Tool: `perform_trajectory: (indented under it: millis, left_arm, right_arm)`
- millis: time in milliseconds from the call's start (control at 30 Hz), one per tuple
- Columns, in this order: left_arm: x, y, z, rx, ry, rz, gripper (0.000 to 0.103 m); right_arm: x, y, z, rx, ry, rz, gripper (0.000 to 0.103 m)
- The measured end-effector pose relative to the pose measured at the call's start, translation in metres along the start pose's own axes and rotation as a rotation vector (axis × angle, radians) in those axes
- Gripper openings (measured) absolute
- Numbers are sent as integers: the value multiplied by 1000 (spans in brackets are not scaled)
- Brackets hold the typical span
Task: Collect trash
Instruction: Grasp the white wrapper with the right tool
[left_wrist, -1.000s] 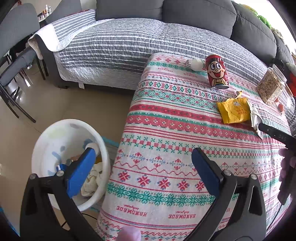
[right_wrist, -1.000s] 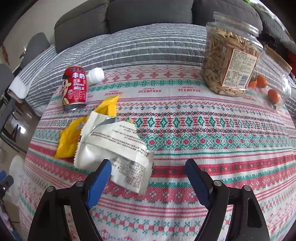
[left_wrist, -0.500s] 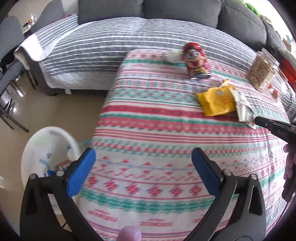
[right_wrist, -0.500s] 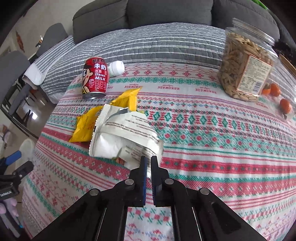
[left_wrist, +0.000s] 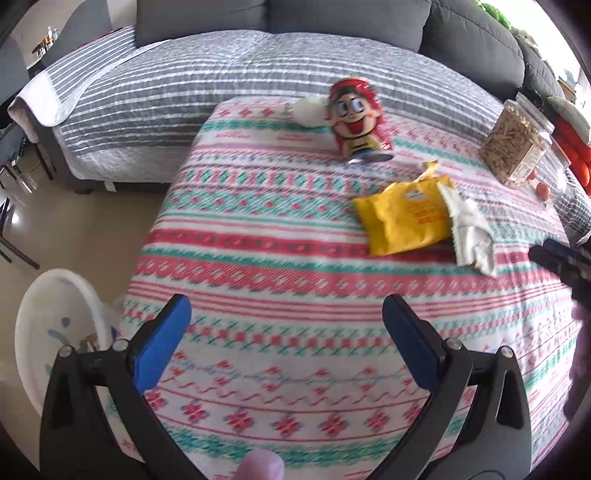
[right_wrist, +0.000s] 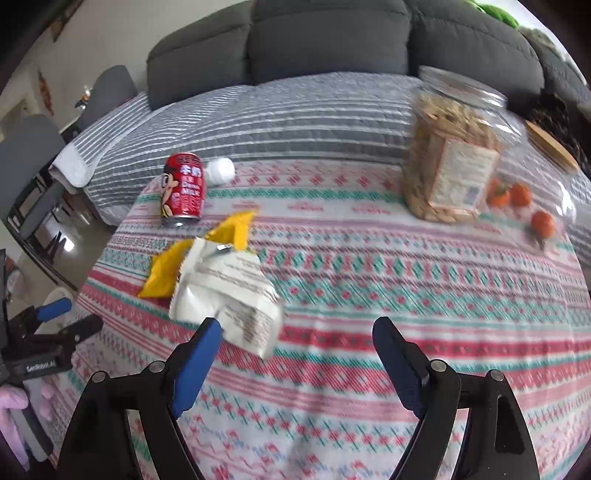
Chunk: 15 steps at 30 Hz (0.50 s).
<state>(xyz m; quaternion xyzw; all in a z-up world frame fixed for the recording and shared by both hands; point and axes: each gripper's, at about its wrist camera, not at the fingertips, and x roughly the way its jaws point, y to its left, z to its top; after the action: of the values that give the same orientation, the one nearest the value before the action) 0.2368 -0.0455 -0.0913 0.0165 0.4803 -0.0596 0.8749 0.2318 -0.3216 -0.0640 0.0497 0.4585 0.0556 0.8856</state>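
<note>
A white snack wrapper (right_wrist: 225, 291) lies on the patterned tablecloth (right_wrist: 369, 280), partly over a yellow wrapper (right_wrist: 166, 271). Behind them stand a red drink can (right_wrist: 183, 188) and a small white bottle (right_wrist: 221, 170). My right gripper (right_wrist: 295, 343) is open and empty just in front of the white wrapper. My left gripper (left_wrist: 286, 328) is open and empty over the table's near left part. From it I see the yellow wrapper (left_wrist: 402, 218), the white wrapper (left_wrist: 469, 229), the can (left_wrist: 358, 118) and the white trash bin (left_wrist: 55, 325) on the floor.
A clear jar of snacks (right_wrist: 450, 162) and small orange fruits (right_wrist: 521, 195) stand at the table's back right. A grey sofa with a striped cover (left_wrist: 221, 85) runs behind the table. Grey chairs (right_wrist: 33, 155) stand at the left.
My right gripper was shut at the white wrapper's edge half a second ago; it is now open and pulled back. My left gripper has moved from the bin over the table toward the wrappers.
</note>
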Motion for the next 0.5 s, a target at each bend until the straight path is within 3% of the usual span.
perform_trajectory:
  millis: [100, 267, 300, 400, 500]
  left_arm:
    - [2, 13, -4, 5, 6, 32, 103]
    - [7, 23, -3, -23, 23, 24, 103]
    - [8, 23, -2, -23, 23, 19, 103]
    - [9, 20, 2, -15, 13, 5, 103]
    - [7, 14, 5, -9, 1, -13, 103]
  right_arm:
    - [22, 21, 10, -65, 17, 33, 86]
    - [61, 42, 13, -122, 36, 42, 84]
    - [67, 41, 11, -111, 41, 56, 79]
    - [66, 41, 8, -113, 12, 18, 49]
    - [59, 34, 9, -78, 37, 83, 14]
